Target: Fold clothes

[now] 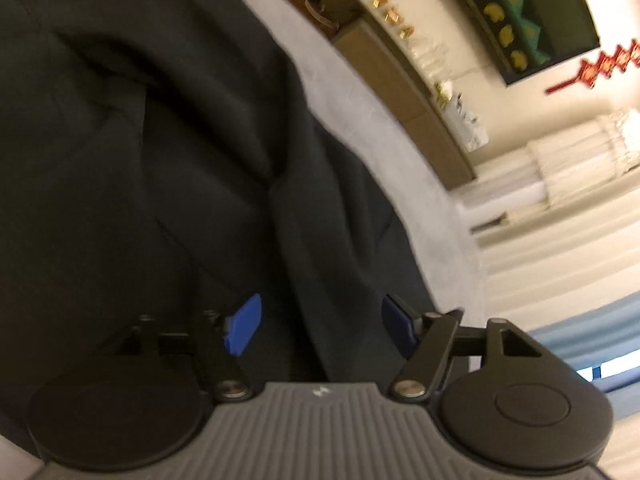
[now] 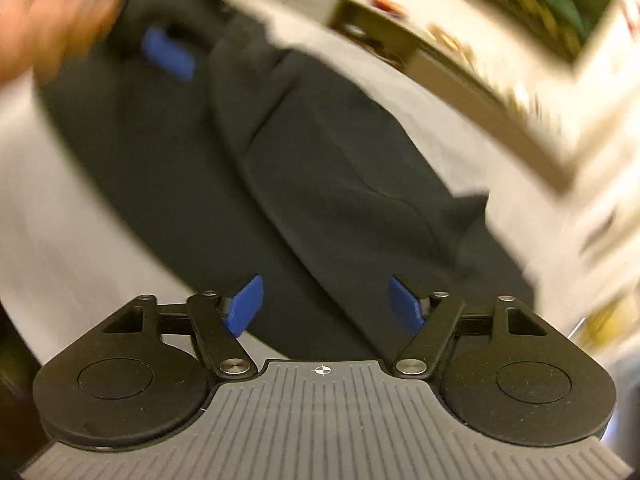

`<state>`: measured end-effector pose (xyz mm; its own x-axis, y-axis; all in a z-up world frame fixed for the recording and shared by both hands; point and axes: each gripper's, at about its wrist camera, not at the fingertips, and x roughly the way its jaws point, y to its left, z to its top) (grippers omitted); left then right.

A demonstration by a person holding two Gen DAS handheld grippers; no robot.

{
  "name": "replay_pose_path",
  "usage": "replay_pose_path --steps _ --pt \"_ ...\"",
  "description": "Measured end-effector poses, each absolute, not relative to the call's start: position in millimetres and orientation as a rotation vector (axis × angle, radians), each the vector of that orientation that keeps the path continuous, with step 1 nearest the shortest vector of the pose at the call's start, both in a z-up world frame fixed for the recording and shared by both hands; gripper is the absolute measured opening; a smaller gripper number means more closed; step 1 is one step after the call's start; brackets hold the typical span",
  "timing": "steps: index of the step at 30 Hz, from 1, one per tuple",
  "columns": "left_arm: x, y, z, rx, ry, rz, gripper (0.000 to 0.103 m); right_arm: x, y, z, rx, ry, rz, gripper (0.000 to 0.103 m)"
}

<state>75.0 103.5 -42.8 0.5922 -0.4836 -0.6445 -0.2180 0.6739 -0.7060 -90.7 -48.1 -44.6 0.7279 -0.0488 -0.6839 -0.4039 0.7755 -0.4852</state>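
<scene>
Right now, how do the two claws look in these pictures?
Both match. The left claw and the right claw each have two blue fingertip pads on black linkage arms with silver pivot screws, two round black housings, and a grey ribbed body between them. The right body bears a small white crosshair mark; the left's mark is blurred. No cables show.

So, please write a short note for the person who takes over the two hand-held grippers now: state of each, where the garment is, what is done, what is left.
Left hand-held gripper: open, low over the dark garment, nothing pinched between its blue pads.
Right hand-held gripper: open, empty, above the garment's near end.
Garment: lying on the pale surface, bunched, with creases and overlapping layers. The right view is blurred.
Done: at most a rough fold; I cannot tell how far.
Left: smooth it, take an edge again, finish folding.
</scene>
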Motion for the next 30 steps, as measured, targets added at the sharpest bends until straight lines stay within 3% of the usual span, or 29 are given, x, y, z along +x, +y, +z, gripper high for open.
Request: replay_pose_path --steps 3,4,7,10,15,16,18,27,30 --pt "82 97 -47 -0.817 0.972 -0.228 0.071 -88 -43 -47 -0.73 0.733 0.202 0.06" --pt "84 93 -47 -0.798 0.96 -0.234 0.067 -85 -42 -47 -0.745 0.735 0.192 0.055" --pt "89 90 -46 -0.788 0.914 -0.291 0.014 -80 -42 -48 -0.799 0.727 0.154 0.041" --pt "89 84 -32 -0.786 0.828 -0.398 0.003 -76 -48 -47 -0.84 0.716 0.119 0.041" --pt "80 82 -13 -0.786 0.729 -0.506 0.002 -74 -46 -60 -0.928 0.703 0.107 0.042" --pt "79 82 -12 -0.785 0.725 -0.514 0.002 -72 -48 -61 -0.93 0.711 0.097 0.036" --pt "78 82 -11 -0.784 0.721 -0.522 0.001 -67 -58 -58 -0.905 0.733 0.091 0.0" --pt "23 63 12 -0.728 0.704 -0.599 0.001 -118 -112 -6 -0.981 0.653 0.096 0.0" --pt "9 47 -10 -0.695 0.811 -0.572 0.001 -129 -133 -13 -1.033 0.714 0.07 0.0"
